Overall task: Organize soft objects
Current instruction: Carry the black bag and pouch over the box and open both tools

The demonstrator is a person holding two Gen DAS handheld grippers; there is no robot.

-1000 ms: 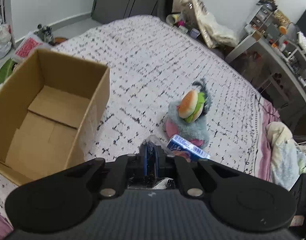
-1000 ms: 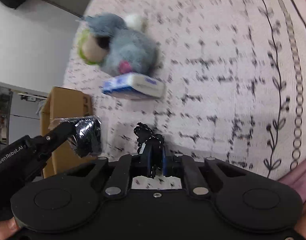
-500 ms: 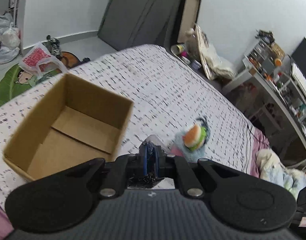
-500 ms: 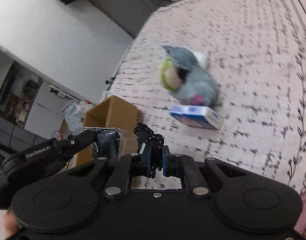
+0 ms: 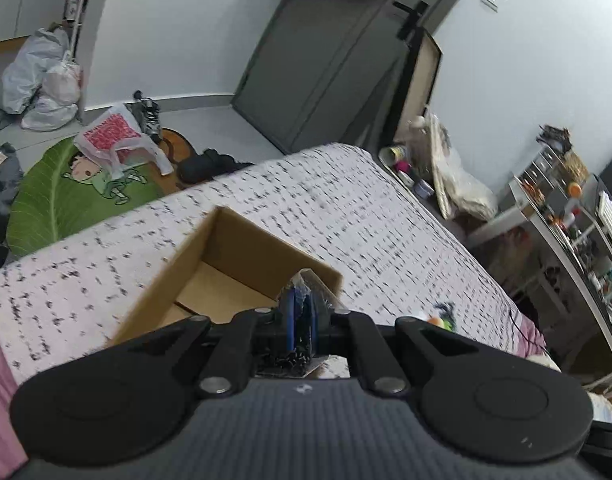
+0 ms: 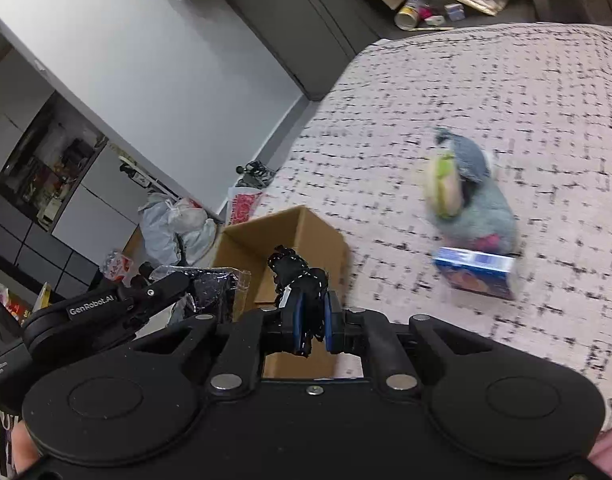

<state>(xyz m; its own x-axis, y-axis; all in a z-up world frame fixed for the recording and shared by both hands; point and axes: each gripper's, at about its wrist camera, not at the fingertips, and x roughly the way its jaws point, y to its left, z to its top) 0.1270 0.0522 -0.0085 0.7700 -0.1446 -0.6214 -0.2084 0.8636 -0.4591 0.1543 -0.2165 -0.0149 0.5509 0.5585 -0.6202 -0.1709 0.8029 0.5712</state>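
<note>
1. A black, crinkly plastic-wrapped bundle (image 5: 302, 292) is pinched between the blue pads of the left claw (image 5: 302, 320), jaws narrow on it. It hangs over the near wall of the open cardboard box (image 5: 226, 256).
2. A black knitted piece with white flecks (image 6: 296, 270) is clamped in the right claw (image 6: 312, 320), sticking up past the fingertips – also just above the box's rim (image 6: 302, 216).
3. In the right wrist view the left claw (image 6: 210, 284) sits just to the left, its bundle beside the box's near corner.
4. The box stands near the bed's (image 5: 366, 216) edge toward the floor; what shows of its bottom holds nothing.
5. Well apart from both claws, toward the bed's middle, lies a grey plush toy (image 6: 480, 204) holding a burger – blurred. A blue-and-white packet (image 6: 474, 270) touches its near side.
6. The bed wears a pale cover with black dashes.
7. Beyond the bed: a green leaf-shaped rug (image 5: 58, 196) and plastic bags (image 5: 42, 76) on the floor.
</note>
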